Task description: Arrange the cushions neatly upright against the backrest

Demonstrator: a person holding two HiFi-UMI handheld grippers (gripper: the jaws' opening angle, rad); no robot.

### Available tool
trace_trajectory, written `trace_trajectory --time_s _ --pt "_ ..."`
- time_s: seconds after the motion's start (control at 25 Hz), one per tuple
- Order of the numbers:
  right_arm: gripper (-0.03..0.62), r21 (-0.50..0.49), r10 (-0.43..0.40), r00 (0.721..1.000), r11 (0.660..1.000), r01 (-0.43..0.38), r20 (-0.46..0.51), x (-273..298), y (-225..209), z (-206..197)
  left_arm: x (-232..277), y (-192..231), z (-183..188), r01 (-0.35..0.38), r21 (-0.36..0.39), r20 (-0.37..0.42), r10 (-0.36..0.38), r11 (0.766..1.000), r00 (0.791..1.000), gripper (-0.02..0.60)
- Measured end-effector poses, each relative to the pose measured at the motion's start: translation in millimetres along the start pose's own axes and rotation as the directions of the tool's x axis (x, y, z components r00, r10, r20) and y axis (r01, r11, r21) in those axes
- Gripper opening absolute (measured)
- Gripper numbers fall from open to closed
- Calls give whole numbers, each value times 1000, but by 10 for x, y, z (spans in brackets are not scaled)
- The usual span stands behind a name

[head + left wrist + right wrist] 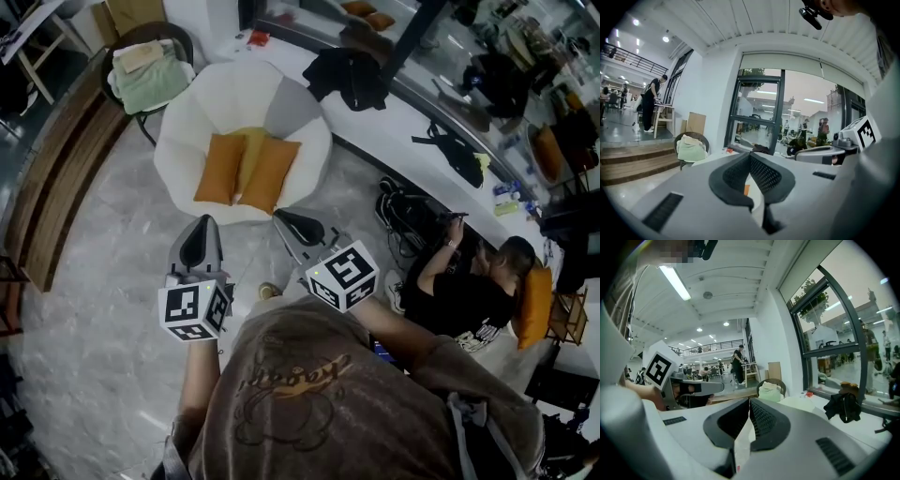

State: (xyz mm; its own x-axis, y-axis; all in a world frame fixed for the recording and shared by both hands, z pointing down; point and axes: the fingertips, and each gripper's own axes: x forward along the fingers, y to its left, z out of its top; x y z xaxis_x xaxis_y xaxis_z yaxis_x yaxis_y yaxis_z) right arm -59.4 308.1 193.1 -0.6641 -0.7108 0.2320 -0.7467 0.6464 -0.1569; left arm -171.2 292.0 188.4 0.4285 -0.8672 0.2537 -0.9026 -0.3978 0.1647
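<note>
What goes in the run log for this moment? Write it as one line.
left gripper: shut, empty | right gripper: shut, empty | both short of white chair | three cushions in chair, neither gripper touching them

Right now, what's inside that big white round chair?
Three cushions sit in the white chair: a left orange cushion, a right orange cushion, and a yellow cushion between them, partly covered by both. Whatever lies under them is hidden.

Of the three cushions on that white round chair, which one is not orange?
The mustard-yellow cushion in the middle. It sits partly behind the two others, the left orange cushion and the right orange cushion, which overlap its sides.
</note>
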Motion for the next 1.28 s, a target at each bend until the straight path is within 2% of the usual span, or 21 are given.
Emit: trace_trajectory --time_s 0.56,1.28 --pt "21 15 -12 1000 1000 12 -18 439 -572 102 642 225 120 -8 -22 -6 7 1000 1000 5" --pt "21 6 67 998 998 -67 -10 1305 -1499 511 1772 545 574 -64 -23 3 64 998 998 5"
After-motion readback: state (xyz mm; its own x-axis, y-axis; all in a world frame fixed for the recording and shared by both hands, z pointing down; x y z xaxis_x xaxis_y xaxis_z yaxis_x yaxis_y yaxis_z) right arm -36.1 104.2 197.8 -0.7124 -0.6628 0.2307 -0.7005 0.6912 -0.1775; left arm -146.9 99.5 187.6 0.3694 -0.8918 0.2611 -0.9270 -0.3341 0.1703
